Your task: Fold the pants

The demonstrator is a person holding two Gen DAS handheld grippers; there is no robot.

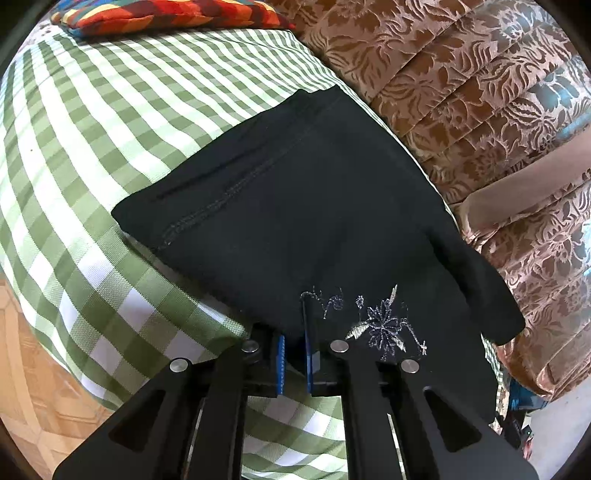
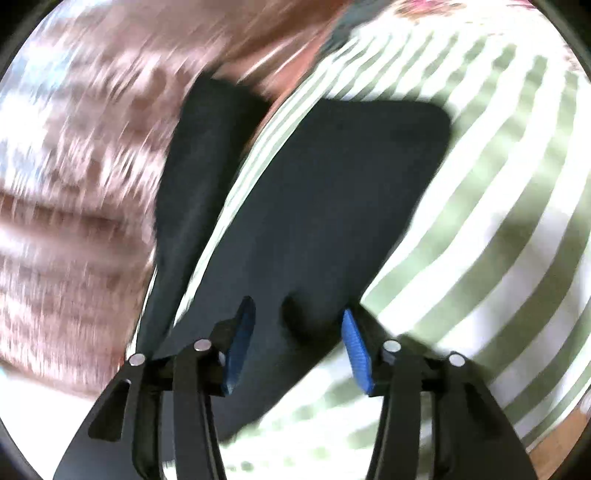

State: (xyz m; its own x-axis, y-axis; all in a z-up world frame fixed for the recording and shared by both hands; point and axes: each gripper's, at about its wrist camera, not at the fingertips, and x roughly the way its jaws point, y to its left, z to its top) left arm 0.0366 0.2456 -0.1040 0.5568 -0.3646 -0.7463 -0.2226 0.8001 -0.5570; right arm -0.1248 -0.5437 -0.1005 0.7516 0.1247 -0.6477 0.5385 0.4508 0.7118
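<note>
Black pants (image 1: 295, 221) with white floral embroidery lie folded on a green-and-white checked cloth (image 1: 92, 129). My left gripper (image 1: 295, 365) is shut on the near edge of the pants, the fabric pinched between its blue pads (image 1: 280, 362). One part of the pants hangs over the cloth's right edge. In the blurred right wrist view the pants (image 2: 314, 206) lie on the checked cloth (image 2: 480, 240), with a strip (image 2: 195, 177) hanging off the left edge. My right gripper (image 2: 295, 350) is open just above the near end of the pants, its blue pads (image 2: 356, 354) apart.
A brown floral patterned fabric (image 1: 461, 92) lies along the right of the cloth. A colourful cushion (image 1: 166, 14) sits at the far end. The person's bare arm (image 1: 528, 188) shows at the right. A wooden floor (image 1: 33, 362) is at the lower left.
</note>
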